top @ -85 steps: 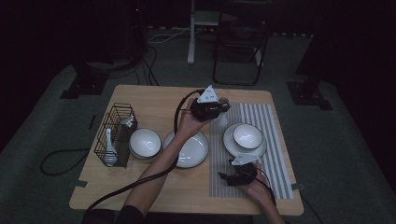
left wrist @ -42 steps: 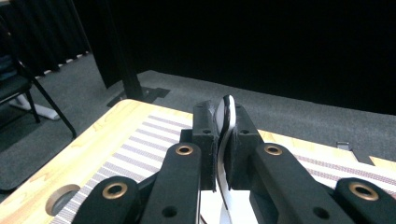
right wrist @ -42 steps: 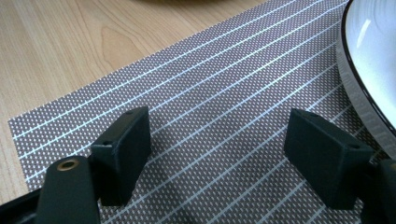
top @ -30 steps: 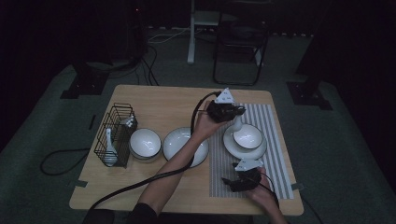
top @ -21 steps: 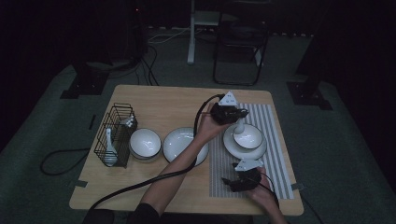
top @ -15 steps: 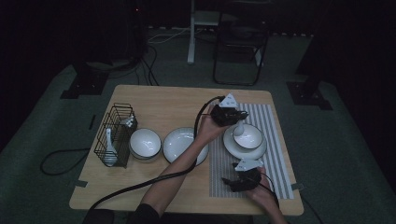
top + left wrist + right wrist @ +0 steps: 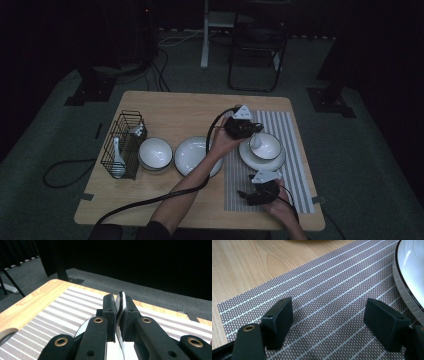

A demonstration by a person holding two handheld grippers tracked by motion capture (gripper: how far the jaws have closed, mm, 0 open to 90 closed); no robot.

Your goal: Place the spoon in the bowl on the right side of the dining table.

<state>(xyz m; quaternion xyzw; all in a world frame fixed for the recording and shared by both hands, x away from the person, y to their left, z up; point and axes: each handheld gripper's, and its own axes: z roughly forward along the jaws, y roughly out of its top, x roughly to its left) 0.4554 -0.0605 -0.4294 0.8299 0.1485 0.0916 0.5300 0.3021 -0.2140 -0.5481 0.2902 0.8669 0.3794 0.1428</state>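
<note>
Spoon [image 7: 121,315]: a white ceramic soup spoon, judged light, stiff, glazed-slippery and chippable, so a firm pinch on the thin handle suits it. Nearest the desk's front edge, the right gripper [image 7: 260,192] rests on the striped placemat [image 7: 295,150] with its jaws spread wide and nothing between them. Farther in, the left gripper [image 7: 246,129] has its jaws clamped narrow on the spoon's handle, the scoop hanging over the bowl [image 7: 267,146] on its plate [image 7: 250,156], toward the desk's right edge. Beyond, across the desk, a second plate [image 7: 192,155], a second bowl [image 7: 155,153] and a wire rack [image 7: 122,145].
</note>
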